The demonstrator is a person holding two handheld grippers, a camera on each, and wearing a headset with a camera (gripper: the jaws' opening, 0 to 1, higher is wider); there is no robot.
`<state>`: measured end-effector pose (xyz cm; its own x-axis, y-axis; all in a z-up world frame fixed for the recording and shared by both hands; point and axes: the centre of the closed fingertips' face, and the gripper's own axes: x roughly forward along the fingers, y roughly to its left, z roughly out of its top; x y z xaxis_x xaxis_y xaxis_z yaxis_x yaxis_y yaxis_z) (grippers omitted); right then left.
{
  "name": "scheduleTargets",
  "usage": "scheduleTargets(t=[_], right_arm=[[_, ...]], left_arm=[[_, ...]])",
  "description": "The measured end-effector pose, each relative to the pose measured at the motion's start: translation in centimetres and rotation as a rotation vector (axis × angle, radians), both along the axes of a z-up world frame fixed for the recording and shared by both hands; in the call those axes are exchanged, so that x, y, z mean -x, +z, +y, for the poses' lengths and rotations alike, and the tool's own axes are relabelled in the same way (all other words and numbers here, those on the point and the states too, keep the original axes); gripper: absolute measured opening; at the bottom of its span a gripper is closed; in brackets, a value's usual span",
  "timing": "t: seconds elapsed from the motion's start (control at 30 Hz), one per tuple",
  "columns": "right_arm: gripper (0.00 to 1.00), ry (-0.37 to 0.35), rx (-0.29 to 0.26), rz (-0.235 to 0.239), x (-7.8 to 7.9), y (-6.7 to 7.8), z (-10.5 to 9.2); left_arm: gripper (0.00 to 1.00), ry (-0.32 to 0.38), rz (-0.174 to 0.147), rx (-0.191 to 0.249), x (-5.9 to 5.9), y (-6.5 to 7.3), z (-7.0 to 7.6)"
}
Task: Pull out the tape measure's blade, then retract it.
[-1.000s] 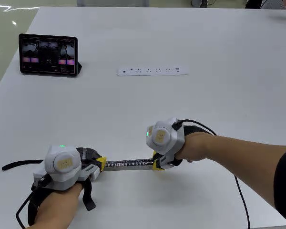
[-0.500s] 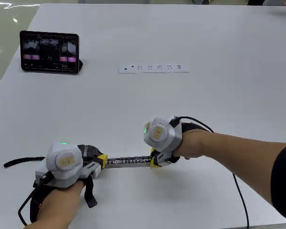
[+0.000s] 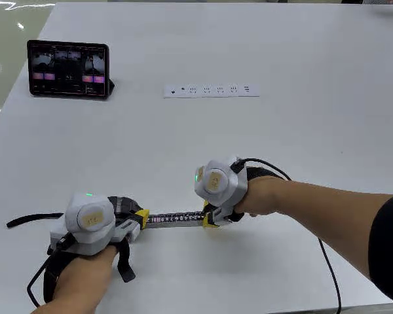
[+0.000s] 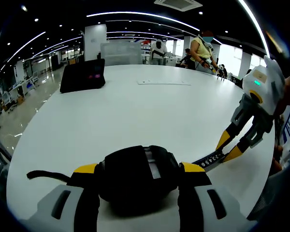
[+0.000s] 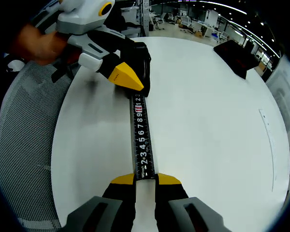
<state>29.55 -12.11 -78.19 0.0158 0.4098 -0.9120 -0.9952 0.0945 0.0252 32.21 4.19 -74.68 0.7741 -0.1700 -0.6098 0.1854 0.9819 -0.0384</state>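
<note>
The black tape measure case [image 4: 137, 178] rests on the white table, and my left gripper [image 4: 139, 167] is shut on it. In the head view the case [image 3: 124, 208] sits at the lower left under my left gripper [image 3: 136, 220]. Its blade [image 3: 175, 217] runs rightward, a short length out, to my right gripper [image 3: 210, 220], which is shut on the blade's end. Printed numbers show along the blade [image 5: 141, 137] in the right gripper view, stretching from my right gripper [image 5: 145, 180] to the case [image 5: 135, 55]. The blade [image 4: 209, 159] also appears in the left gripper view, running to the right gripper [image 4: 231, 149].
A tablet [image 3: 68, 69] stands at the far left of the white table [image 3: 301, 98], and a white power strip [image 3: 211, 89] lies beyond the grippers. A black strap [image 3: 29, 219] trails left of the case. A cable [image 3: 327, 268] hangs by the right forearm.
My right gripper has moved left toward the case with the blade end, so less blade is out. The left gripper and case stay put.
</note>
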Motion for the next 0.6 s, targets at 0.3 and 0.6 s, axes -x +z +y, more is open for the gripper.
scheduleTargets(t=[0.3,0.6], right_arm=[[0.11,0.003,-0.005,-0.006,-0.03,-0.01,0.55],[0.11,0.004,-0.009,-0.005,-0.03,-0.01,1.00]], left_arm=[[0.62,0.000,0.000,0.000,0.04,0.03,-0.03],[0.62,0.002,0.001,0.001,0.04,-0.01,-0.03]])
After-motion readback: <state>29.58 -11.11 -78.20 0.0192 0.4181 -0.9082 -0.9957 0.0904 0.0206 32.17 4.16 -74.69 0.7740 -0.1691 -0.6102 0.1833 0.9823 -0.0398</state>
